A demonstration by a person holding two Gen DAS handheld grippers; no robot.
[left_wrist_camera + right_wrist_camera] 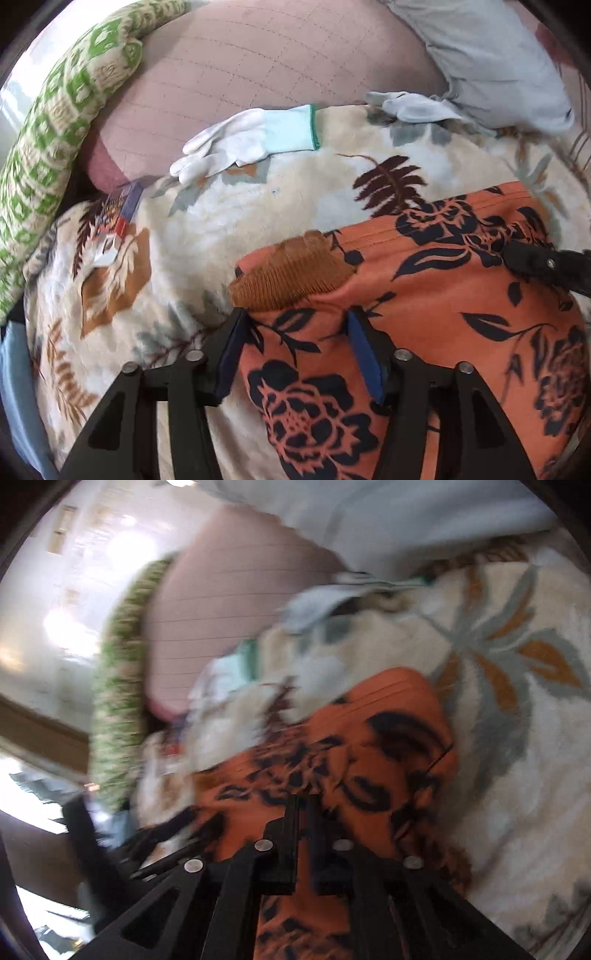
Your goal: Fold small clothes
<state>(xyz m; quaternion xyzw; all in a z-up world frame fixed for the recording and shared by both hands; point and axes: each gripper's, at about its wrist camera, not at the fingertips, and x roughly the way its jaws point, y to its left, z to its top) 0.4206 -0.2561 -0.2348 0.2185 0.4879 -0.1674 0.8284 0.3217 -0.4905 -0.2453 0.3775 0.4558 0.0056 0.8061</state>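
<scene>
Spread across the bed as the working surface is a cream fleece blanket with brown and grey leaves (pixel 258 206), and on it the orange cloth garment printed with dark flowers (pixel 424 295) is laid. A fold appears to be in preparation. The left gripper (pixel 295 350) is held part open astride the garment's near edge, below a ribbed brown patch (pixel 291 273); no pinch can be seen. The right gripper (pixel 303 801) is fully closed over the garment; whether cloth is caught cannot be told. Next, a firm pinch by the left jaws seems needed. Beyond the garment a white knitted glove (pixel 251 140) is seen. No containers are seen.
</scene>
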